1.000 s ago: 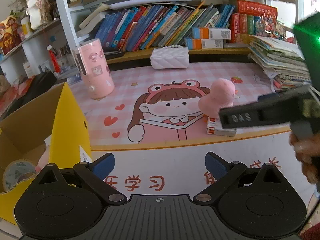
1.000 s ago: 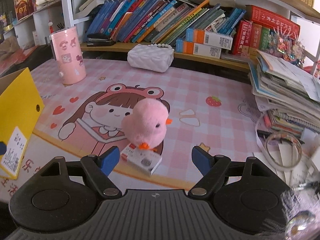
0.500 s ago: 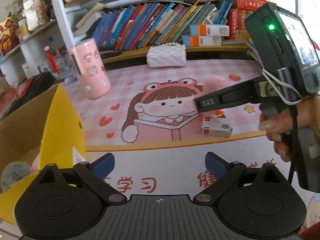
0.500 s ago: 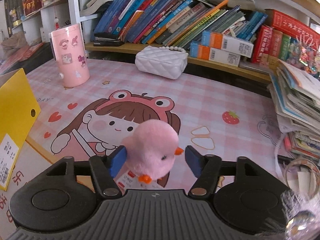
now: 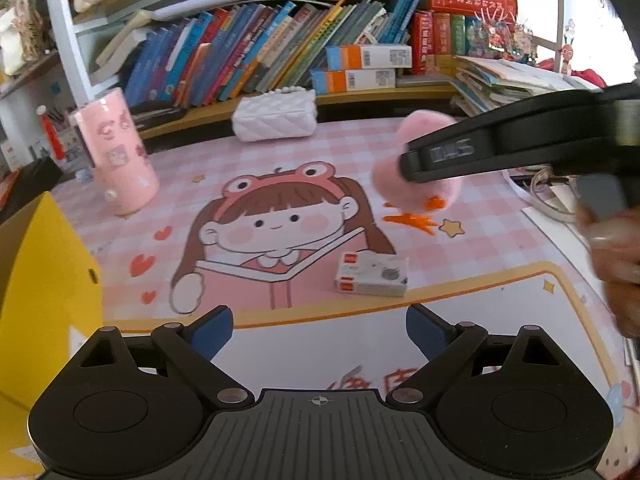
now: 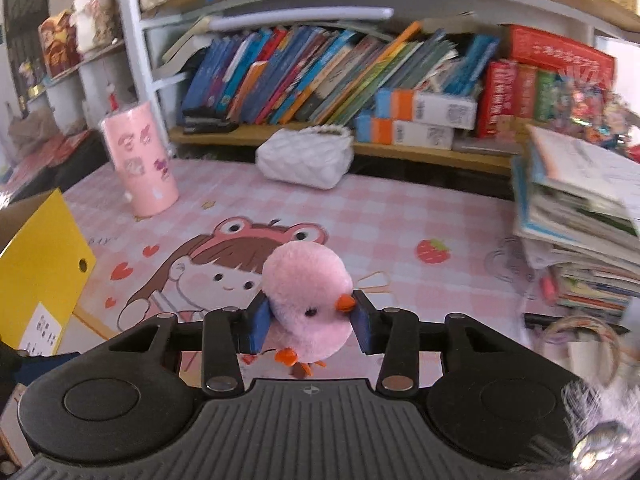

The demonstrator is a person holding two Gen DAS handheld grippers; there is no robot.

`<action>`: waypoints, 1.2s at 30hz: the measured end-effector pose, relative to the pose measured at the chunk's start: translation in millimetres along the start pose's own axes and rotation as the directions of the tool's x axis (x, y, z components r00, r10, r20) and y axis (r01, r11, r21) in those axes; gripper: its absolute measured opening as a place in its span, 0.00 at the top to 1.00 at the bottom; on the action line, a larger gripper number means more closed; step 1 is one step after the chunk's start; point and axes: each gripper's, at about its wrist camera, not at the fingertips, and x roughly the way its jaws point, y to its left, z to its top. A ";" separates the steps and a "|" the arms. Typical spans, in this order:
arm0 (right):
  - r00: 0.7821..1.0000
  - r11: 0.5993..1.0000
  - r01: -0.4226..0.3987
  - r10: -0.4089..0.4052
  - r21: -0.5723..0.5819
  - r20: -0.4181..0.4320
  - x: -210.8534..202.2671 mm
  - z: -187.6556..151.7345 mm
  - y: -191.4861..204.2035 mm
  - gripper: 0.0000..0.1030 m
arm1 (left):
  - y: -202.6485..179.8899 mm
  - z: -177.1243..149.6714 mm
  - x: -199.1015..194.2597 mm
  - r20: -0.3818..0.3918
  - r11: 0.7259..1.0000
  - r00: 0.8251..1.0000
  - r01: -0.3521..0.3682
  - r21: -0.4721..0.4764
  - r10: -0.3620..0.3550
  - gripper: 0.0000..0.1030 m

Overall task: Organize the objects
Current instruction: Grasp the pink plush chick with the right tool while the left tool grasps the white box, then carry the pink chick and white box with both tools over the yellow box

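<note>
bare mat [image 5: 472,264] ahead; small box [image 5: 372,274] and yellow carton [image 5: 44,276] obstruct.

Desk mat [image 5: 280,216]: pink checks, with a cartoon girl in a frog hat reading a book.
Bookshelf [image 6: 320,80]: behind the desk, packed with leaning books; two blue-and-orange boxes [image 6: 424,120] stacked at the row's right end.
White quilted purse [image 6: 306,158]: at the desk's back edge, just under the shelf.
Paper pile [image 6: 580,216]: an untidy stack of books and papers on the right.
Pink tumbler [image 5: 116,156]: upright at back left, cartoon stickers on it.
</note>
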 end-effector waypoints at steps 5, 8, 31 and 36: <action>0.997 0.997 0.078 -0.078 0.030 0.005 -22.5 -8.9 -20.4 0.62 | -8.6 6.1 16.3 -0.016 0.999 0.999 0.049 -0.001 -0.049 0.11; 0.992 0.991 0.123 -0.123 0.048 0.001 -36.1 -16.4 -31.8 0.62 | -12.6 10.1 27.2 -0.030 0.997 0.997 0.075 -0.004 -0.075 0.15; 0.985 0.983 0.170 -0.168 0.064 -0.035 -58.0 -26.0 -31.8 0.62 | -0.8 23.4 46.4 -0.048 0.989 0.989 0.135 -0.061 -0.138 0.50; 0.988 0.987 0.153 -0.151 0.042 -0.043 -60.0 -28.8 -19.3 0.62 | 12.9 19.2 14.6 -0.005 0.985 0.990 0.143 -0.100 -0.144 0.50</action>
